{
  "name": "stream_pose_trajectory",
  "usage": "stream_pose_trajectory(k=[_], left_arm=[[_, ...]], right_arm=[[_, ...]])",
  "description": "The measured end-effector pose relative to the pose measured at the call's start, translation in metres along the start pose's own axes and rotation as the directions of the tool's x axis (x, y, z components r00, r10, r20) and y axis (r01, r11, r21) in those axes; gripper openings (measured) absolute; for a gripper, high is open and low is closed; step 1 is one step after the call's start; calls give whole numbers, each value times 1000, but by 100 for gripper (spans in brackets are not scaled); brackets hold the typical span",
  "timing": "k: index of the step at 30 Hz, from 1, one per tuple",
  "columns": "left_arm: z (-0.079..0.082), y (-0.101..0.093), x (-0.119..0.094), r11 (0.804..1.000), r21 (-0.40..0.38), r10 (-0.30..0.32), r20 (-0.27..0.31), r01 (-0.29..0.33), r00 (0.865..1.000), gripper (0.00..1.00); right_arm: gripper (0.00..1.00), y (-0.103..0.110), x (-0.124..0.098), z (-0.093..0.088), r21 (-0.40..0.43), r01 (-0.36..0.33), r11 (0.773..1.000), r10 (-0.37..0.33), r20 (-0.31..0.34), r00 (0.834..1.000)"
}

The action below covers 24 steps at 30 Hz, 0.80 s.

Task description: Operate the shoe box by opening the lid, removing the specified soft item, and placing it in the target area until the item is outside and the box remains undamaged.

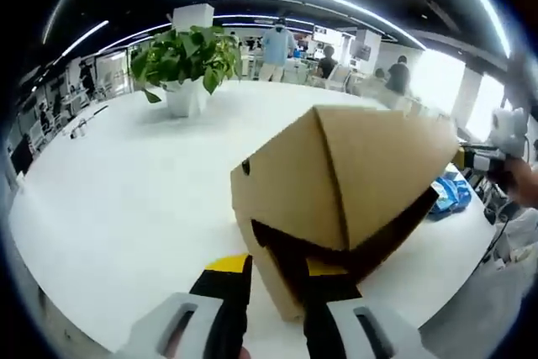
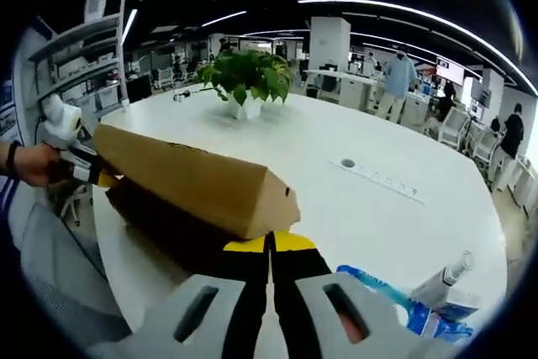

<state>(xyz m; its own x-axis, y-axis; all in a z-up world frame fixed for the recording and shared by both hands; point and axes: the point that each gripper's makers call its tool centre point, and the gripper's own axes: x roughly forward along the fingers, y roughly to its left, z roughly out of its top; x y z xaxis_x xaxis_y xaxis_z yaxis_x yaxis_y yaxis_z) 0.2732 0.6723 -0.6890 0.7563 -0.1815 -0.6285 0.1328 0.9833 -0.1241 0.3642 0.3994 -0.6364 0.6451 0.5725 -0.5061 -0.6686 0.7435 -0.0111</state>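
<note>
A brown cardboard shoe box (image 1: pixel 282 199) lies on the white table, and its lid (image 1: pixel 378 157) is tilted up, leaving a dark gap. Nothing of the contents shows in that gap. My left gripper (image 1: pixel 276 271) straddles the box's near corner wall, one yellow-tipped jaw outside and one inside. A hand holds it at the box's far end (image 2: pixel 84 170) in the right gripper view. My right gripper (image 2: pixel 271 245) has its jaws pressed together on the lower edge of the lid (image 2: pixel 193 178). It also appears at the lid's far right end (image 1: pixel 492 153).
A potted green plant (image 1: pixel 187 65) (image 2: pixel 248 81) stands further back on the round white table (image 1: pixel 126 182). Blue-and-white packets (image 2: pixel 420 308) (image 1: pixel 450 195) lie beside the box. A grey power strip (image 2: pixel 378 178) is set into the tabletop. People and desks are far behind.
</note>
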Motion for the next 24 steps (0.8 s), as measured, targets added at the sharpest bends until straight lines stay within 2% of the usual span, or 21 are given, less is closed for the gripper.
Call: stream_pose_trajectory(k=[6,8,12,24], left_arm=[[3,-5,-6,1000,19,-17,20,17,1000,23],[3,-8,-8,999,25,-31,27,30,999,25],[3,-13,-12,998,55,-45,30,44,999,25],[1,-10,-20,996,74,-47,35,44,998,25]], right_arm=[[0,2,1,-11,22,-6,1000,7,-14,1000],[0,4,1,-14,56,-11,998,12,-13,1000],[0,8,2,-18,53,-17,998,18,-19,1000],[0,11,2,-28,91,-24,996,27,-30,999]])
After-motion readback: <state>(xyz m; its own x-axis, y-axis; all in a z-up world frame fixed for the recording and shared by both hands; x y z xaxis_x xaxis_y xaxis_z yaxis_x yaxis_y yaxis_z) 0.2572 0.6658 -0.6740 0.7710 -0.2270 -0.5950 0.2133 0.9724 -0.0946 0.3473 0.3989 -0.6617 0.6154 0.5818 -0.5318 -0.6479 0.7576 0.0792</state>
